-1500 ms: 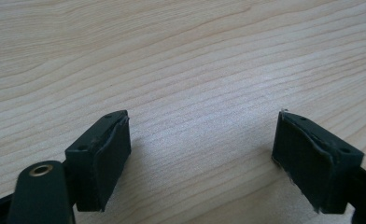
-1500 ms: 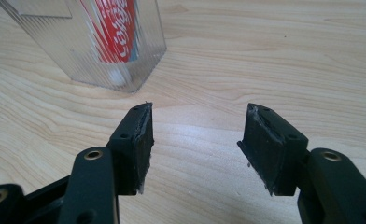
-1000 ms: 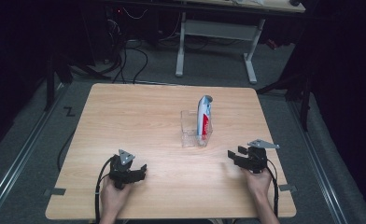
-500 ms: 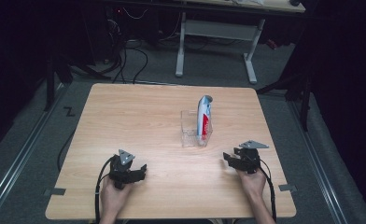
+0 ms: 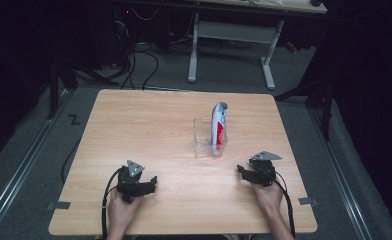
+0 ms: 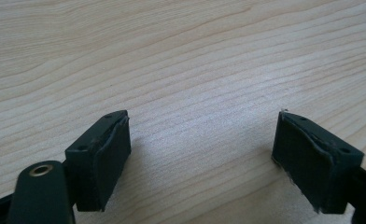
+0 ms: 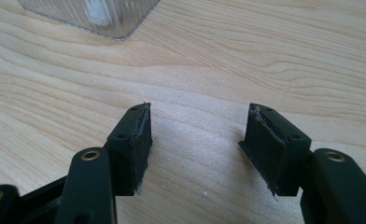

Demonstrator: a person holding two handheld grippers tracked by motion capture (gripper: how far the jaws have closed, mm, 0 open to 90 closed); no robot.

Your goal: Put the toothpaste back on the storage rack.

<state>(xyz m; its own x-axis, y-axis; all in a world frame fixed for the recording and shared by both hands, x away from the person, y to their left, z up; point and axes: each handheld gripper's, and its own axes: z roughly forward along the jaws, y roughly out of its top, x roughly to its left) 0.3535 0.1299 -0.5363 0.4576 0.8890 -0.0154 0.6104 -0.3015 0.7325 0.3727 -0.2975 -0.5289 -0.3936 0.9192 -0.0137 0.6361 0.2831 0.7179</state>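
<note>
Light wooden tabletop [image 5: 149, 125], seen from above, with dark floor and cables beyond its far edge. Near the middle, a little toward the right: a clear plastic box [image 5: 204, 140], open at the top. Inside it, a white tube with red and blue print [image 5: 218, 127], standing on end and leaning toward the box's right wall, cap end sticking out above the rim.

Near the front edge, on the left: left tool [image 5: 146, 186] held in the left hand [image 5: 118, 209], low over the wood, jaws pointing right. In the left gripper view, left tool [image 6: 202, 154] spread wide, both black pads apart, bare wood grain between them, nothing pinched.

On the right, nearer the box: right tool [image 5: 244, 172] held in the right hand [image 5: 268, 196], jaws pointing left toward the box, near it but not touching. Grey plate on top, cable trailing back along the forearm. In the right gripper view, right tool [image 7: 195, 140] likewise spread, empty, with a corner of the clear plastic box [image 7: 92, 16] at the top left, ahead of the jaws and apart from them.

Both tools well apart from each other.
</note>
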